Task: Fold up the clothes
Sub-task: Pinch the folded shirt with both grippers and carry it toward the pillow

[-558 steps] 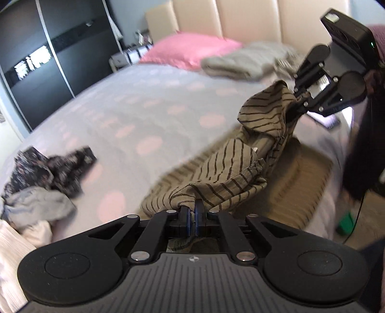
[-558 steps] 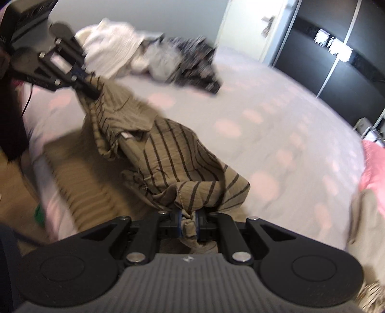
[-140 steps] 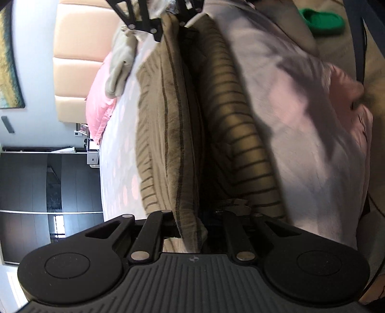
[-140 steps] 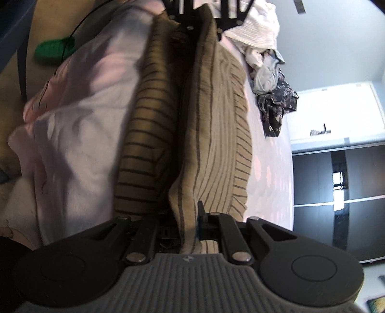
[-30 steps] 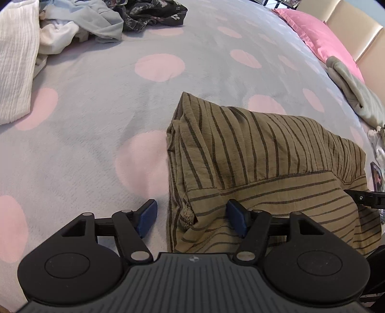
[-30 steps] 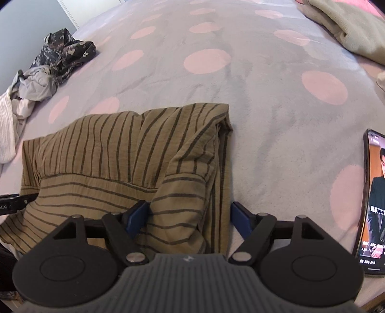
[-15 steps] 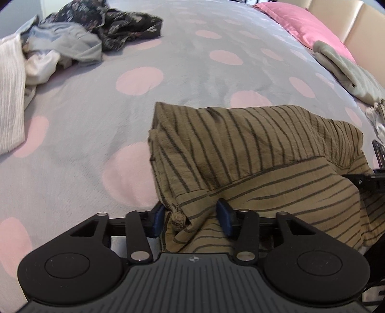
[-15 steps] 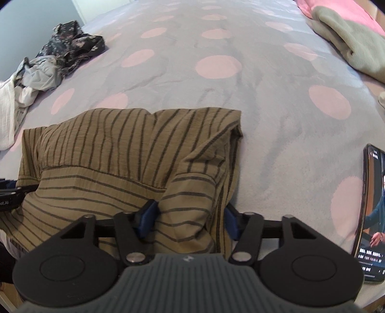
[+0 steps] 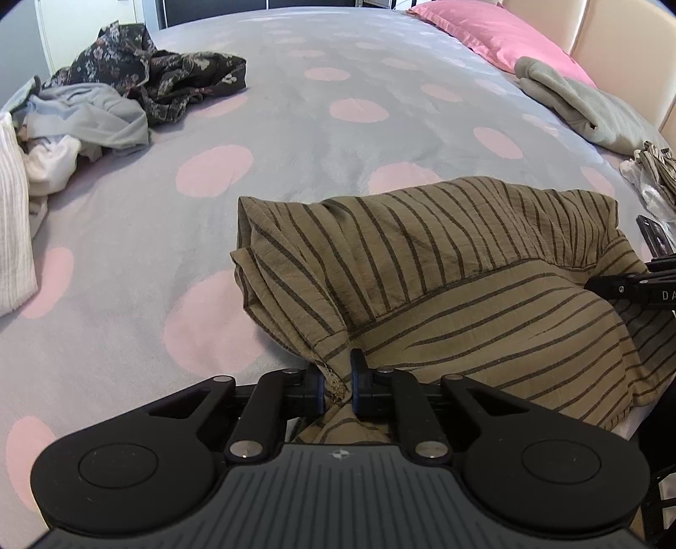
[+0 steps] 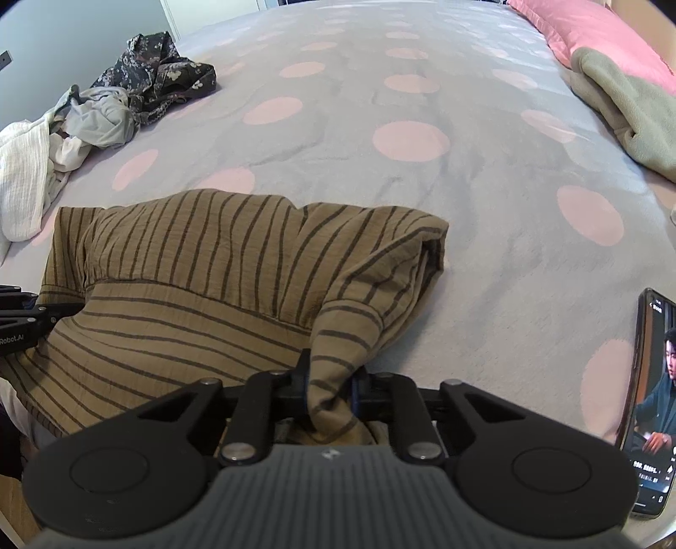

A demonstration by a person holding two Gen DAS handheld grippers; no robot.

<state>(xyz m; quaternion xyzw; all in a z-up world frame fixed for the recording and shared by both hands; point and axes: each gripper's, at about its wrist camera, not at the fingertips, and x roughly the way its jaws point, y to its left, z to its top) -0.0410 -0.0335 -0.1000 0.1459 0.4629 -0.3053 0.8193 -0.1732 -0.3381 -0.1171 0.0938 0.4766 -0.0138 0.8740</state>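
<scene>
An olive garment with dark stripes (image 9: 422,270) (image 10: 203,270) lies folded in layers near the front edge of the bed. My left gripper (image 9: 338,378) is closing on the garment's near left corner, and the cloth is bunched and pinched between its pads. At the near right corner my right gripper (image 10: 327,382) is closing too, with a thick fold of the same cloth squeezed between its pads. Each gripper's black frame shows at the edge of the other's view.
The bed cover (image 9: 295,139) is grey with pink dots. A heap of unfolded clothes (image 9: 110,97) (image 10: 105,101) lies at the far left. A grey folded garment (image 9: 591,114) and a pink pillow (image 9: 498,33) are at the right. A phone (image 10: 646,405) lies by the right corner.
Both grippers' jaws have come together from wide open onto the striped garment's two near corners. The cloth has gathered and lifted slightly at both grips.
</scene>
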